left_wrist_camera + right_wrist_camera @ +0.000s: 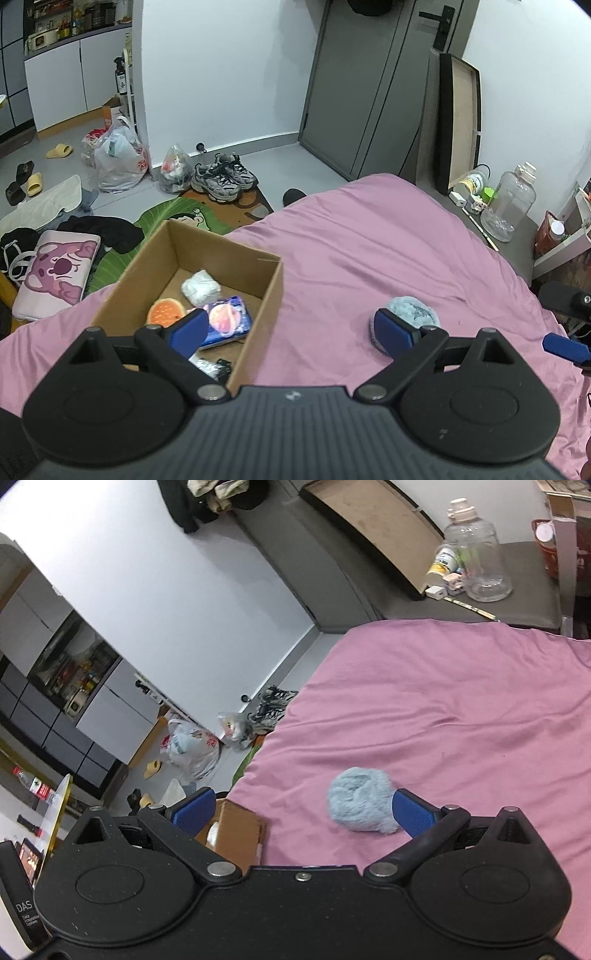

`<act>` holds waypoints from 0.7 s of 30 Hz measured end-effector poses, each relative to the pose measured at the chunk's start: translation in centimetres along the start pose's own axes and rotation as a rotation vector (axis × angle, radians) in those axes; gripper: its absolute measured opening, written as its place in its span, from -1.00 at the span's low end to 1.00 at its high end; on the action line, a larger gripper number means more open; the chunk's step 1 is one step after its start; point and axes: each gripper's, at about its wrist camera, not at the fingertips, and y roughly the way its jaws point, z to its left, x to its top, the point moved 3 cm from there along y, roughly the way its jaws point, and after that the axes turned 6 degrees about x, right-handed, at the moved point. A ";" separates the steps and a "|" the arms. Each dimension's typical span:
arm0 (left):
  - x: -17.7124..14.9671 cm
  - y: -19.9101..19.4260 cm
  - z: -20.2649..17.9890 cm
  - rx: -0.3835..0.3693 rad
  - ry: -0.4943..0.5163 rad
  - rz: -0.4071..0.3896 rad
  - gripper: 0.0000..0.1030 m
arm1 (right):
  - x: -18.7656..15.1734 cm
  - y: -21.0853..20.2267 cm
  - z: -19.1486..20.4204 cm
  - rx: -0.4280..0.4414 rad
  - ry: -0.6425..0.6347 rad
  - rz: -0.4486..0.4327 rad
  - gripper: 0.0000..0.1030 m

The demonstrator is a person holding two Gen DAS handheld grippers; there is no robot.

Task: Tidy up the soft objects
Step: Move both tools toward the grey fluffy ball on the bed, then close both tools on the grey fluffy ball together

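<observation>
A fluffy light-blue ball (415, 310) lies on the pink bed sheet (369, 236), to the right of an open cardboard box (271, 291). The box holds an orange round toy (165, 312), a white wrapped bundle (200, 287) and a blue printed pack (226, 321). My left gripper (291, 330) is open and empty, its left finger over the box, its right finger in front of the ball. My right gripper (303, 808) is open and empty; the ball (360, 799) lies just inside its right finger (413, 812). A box corner (236, 830) shows by its left finger.
A side table (517, 229) with a big clear bottle (511, 199) and small items stands right of the bed. The floor on the left holds sneakers (223, 179), plastic bags (118, 158), a pink cushion (55, 273), clothes and slippers. A grey door (369, 81) is behind.
</observation>
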 end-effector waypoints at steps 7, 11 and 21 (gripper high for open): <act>0.1 1.9 -2.3 -0.013 0.003 0.000 0.83 | 0.2 1.2 -2.3 -0.020 0.043 0.017 0.86; 0.2 3.2 -3.9 -0.024 0.007 0.014 0.80 | 0.3 1.9 -3.7 -0.029 0.080 0.029 0.82; -0.3 7.3 -7.8 -0.038 0.023 0.067 0.71 | 0.3 5.1 -7.3 -0.039 0.161 0.093 0.58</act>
